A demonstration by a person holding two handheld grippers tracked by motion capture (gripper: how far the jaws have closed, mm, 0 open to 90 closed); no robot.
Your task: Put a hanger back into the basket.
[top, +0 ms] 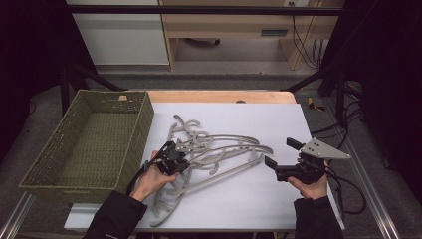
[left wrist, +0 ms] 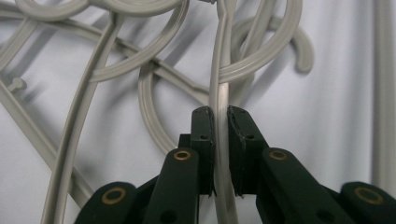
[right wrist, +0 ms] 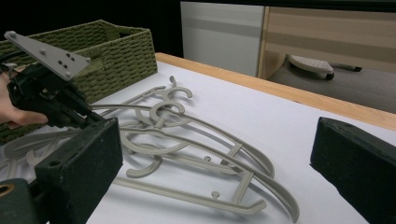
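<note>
Several grey plastic hangers (top: 219,149) lie tangled in the middle of the white table top. My left gripper (top: 179,159) sits at the pile's left end, shut on the thin bar of one hanger (left wrist: 219,88). In the left gripper view the bar runs straight up between the two pads of that gripper (left wrist: 221,123). My right gripper (top: 281,153) is held off to the right of the pile. It is open, with nothing between its fingers. In the right gripper view its black jaws stand wide apart (right wrist: 217,140), with the hangers (right wrist: 187,140) and the left gripper (right wrist: 51,100) beyond.
A green woven basket (top: 144,124) stands at the left of the table, close to the left hand. Its wall (right wrist: 116,46) rises behind the pile. The white sheet (top: 259,199) ends at a wooden edge (top: 224,96) at the back. Cables hang off the right side.
</note>
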